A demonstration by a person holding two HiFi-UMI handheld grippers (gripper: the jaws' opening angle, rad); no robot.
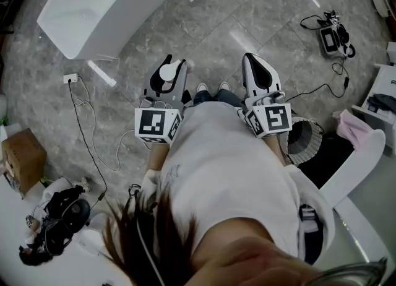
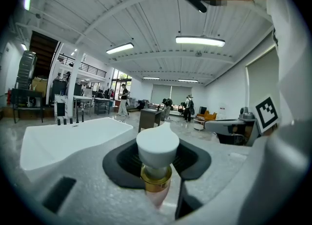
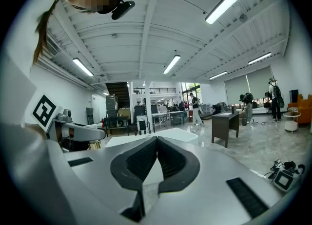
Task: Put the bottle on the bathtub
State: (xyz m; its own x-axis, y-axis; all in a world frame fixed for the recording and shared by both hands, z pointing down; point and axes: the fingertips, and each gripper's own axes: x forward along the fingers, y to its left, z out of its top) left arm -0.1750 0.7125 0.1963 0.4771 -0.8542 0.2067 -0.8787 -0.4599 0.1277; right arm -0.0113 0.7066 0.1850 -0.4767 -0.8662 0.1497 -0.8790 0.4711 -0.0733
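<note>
Gripping is seen at L gripper point(image 1: 167, 68): pink bottle point(image 2: 157, 143) w/ white cap & gold collar is clamped upright btwn its jaws, well apart from white bathtub point(image 1: 93, 12). R gripper point(image 3: 155, 143) jaws are pressed together, nothing held, farther from bathtub.

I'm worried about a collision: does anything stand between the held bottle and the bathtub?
Nothing visible does. The bottle sits in the left gripper, and only bare floor lies before the bathtub; a power strip lies off to the side.
</note>
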